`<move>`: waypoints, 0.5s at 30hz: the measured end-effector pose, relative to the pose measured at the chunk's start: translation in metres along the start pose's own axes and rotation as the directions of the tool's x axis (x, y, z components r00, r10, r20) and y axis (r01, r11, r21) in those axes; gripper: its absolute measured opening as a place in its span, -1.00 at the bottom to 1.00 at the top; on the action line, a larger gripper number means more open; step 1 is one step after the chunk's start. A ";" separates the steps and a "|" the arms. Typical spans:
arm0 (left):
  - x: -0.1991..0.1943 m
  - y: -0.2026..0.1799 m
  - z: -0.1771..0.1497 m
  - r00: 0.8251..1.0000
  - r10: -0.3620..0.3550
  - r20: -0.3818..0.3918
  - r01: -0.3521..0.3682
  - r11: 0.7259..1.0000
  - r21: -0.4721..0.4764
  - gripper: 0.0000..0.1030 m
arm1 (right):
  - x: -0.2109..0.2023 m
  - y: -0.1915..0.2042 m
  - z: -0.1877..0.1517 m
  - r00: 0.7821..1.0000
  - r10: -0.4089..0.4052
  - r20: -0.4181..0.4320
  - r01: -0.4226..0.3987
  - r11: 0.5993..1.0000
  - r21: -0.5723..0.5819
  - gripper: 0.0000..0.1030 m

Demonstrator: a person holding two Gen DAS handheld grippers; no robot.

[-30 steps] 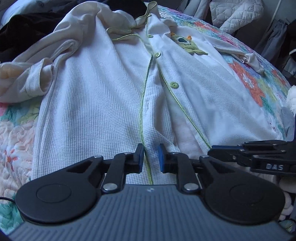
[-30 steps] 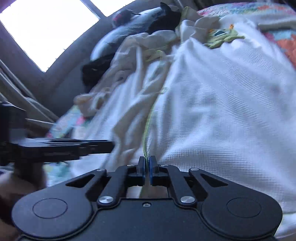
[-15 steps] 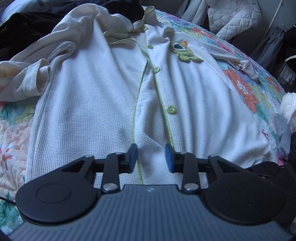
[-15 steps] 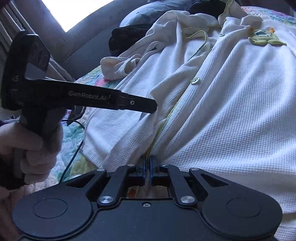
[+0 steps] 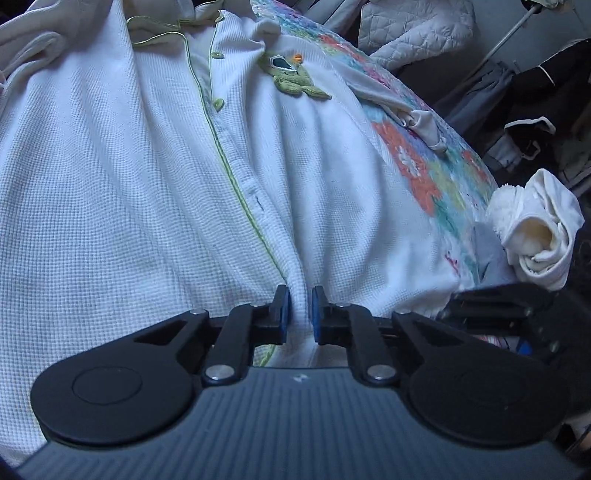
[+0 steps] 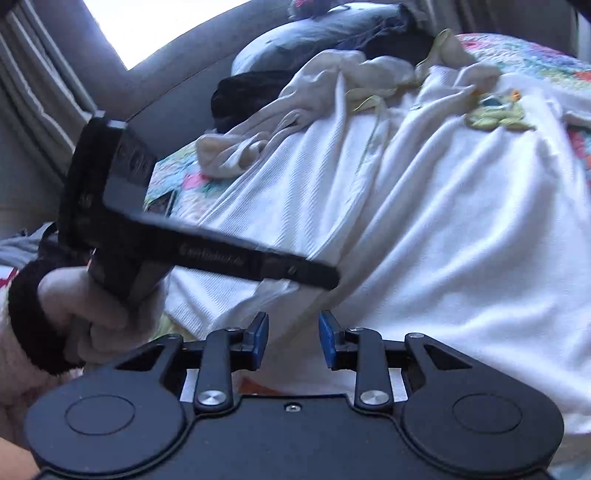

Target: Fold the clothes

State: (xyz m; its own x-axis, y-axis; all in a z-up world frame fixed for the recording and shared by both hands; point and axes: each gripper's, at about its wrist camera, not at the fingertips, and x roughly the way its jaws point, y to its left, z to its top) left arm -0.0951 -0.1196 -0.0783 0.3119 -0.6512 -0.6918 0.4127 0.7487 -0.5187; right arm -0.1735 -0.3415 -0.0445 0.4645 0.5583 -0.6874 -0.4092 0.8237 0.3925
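A white waffle-knit button shirt with green piping and a green frog patch lies spread face up on a floral quilt. My left gripper is at the bottom hem, its blue pads closed on a fold of the front placket. My right gripper is open and empty just off the same hem, right of the left one. The shirt fills the right wrist view, where the left gripper reaches in from the left.
The floral quilt covers the bed. A rolled white cloth sits at the quilt's right edge. Dark clothes and a pillow lie beyond the shirt's collar. A quilted white item is at the back.
My right gripper has opened and let go of the hem. My left gripper has shifted right along the hem and closed on the placket.
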 end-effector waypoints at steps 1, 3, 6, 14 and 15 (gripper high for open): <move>-0.007 -0.001 0.005 1.000 -0.007 0.001 0.007 1.000 0.004 -0.39 | -0.009 -0.003 0.014 1.000 -0.005 0.014 0.005 1.000 0.012 -0.33; -0.028 -0.005 0.016 0.999 -0.004 0.040 0.003 1.000 0.021 0.01 | -0.024 -0.001 0.046 0.999 -0.002 0.038 0.001 1.000 0.015 -0.32; -0.065 -0.003 0.033 0.992 0.072 0.104 -0.079 0.995 0.064 0.50 | -0.036 0.020 0.108 0.999 0.031 0.036 -0.030 0.999 -0.040 -0.09; -0.117 0.102 0.089 0.828 0.545 0.136 -0.548 0.837 -0.019 0.84 | 0.004 0.056 0.252 0.994 0.018 -0.108 -0.034 0.988 -0.149 0.20; -0.123 0.126 0.092 0.814 0.568 0.124 -0.561 0.823 -0.084 0.84 | 0.020 0.054 0.263 0.993 0.006 -0.118 -0.024 0.987 -0.156 0.20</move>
State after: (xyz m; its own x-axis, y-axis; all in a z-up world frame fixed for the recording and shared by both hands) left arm -0.0024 0.0434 -0.0126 0.5942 -0.1203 -0.7953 0.0931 0.9924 -0.0806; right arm 0.0199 -0.2601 0.1237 0.3660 0.5474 -0.7526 -0.5380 0.7843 0.3088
